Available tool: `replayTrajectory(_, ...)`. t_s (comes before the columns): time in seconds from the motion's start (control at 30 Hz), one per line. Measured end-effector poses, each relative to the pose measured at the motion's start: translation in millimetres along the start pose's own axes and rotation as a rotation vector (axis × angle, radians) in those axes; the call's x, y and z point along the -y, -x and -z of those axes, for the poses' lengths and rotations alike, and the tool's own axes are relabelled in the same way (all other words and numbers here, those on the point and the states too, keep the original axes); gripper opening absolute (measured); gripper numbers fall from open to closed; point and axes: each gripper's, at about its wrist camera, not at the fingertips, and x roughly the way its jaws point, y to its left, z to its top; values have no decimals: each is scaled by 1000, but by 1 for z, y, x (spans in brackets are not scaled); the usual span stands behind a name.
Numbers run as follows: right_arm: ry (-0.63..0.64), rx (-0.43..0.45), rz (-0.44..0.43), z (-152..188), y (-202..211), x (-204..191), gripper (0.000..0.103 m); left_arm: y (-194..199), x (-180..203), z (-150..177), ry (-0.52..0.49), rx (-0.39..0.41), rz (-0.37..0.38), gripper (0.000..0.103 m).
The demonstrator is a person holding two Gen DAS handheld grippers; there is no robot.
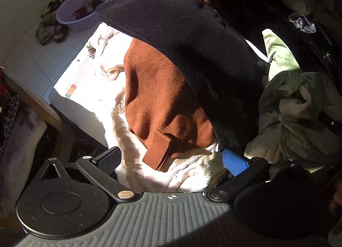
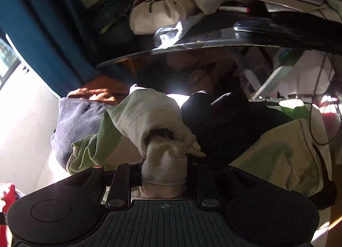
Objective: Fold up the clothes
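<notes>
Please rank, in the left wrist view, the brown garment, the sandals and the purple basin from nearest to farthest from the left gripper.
1. Brown garment: just ahead of the open left gripper.
2. Sandals and purple basin: far upper left, on the floor; too close to call.

Both grippers are matte black with a ribbed grey base plate bearing a small crosshair mark and silver pivot screws, the left gripper (image 1: 171, 159) carrying one black finger pad (image 1: 109, 159) and one blue (image 1: 234, 161)

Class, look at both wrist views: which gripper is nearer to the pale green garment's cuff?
Right. The right gripper has its fingers closed on the cuff of the pale green garment. The left gripper is open over the brown garment, with the green one off to its side.
</notes>
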Motion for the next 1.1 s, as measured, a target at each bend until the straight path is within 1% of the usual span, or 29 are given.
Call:
replayTrajectory(0.03, -82, 27, 9, -2, 8, 18, 19, 0, -1, 0, 6, -1, -2, 103)
replayTrajectory(0.13, -334, 82, 79, 3, 15, 74, 18, -1, -5, 0, 20, -8, -4, 103)
replayTrajectory(0.17, -404, 88, 107, 6, 13, 91, 18, -1, -6, 1, 22, -10, -5, 103)
replayTrajectory(0.27, -558, 65, 203, 19, -5, 133, 19, -1, -7, 2, 23, -10, -3, 103)
replayTrajectory(0.33, -592, 40, 245, 30, -19, 147, 20, 0, -10, 2, 24, -7, -6, 103)
replayTrajectory(0.43, -517, 15, 294, 33, -32, 146, 23, 2, -16, 2, 39, -2, -13, 103)
replayTrajectory(0.57, -463, -15, 322, 30, -41, 140, 24, 0, -28, 2, 84, -9, -24, 103)
replayTrajectory(0.63, -435, -31, 340, 25, -43, 140, 25, 2, -26, 1, 72, 1, -26, 103)
replayTrajectory(0.7, -447, -45, 345, 23, -41, 140, 27, 4, -22, 0, 49, 15, -16, 103)
replayTrajectory(0.73, -451, -56, 350, 19, -40, 140, 31, 4, -20, -1, 42, 16, -8, 103)
replayTrajectory(0.8, -416, -68, 383, 14, -36, 133, 43, 3, -16, -2, 32, 13, 8, 103)
replayTrajectory(0.83, -398, -73, 400, 11, -34, 130, 59, 2, -15, -2, 27, 12, 16, 103)
replayTrajectory(0.87, -376, -73, 421, 8, -30, 125, 77, 1, -14, -3, 28, 8, 23, 103)
replayTrajectory(0.9, -355, -72, 441, 6, -26, 120, 83, 0, -13, -3, 32, 3, 30, 103)
replayTrajectory(0.93, -333, -71, 461, 3, -23, 116, 87, -1, -13, -4, 35, 0, 35, 103)
replayTrajectory(0.97, -319, -65, 457, 2, -18, 111, 87, -1, -13, -5, 40, -3, 40, 103)
replayTrajectory(1.1, -218, -31, 515, -9, 8, 89, 87, -2, -12, -7, 47, -7, 60, 103)
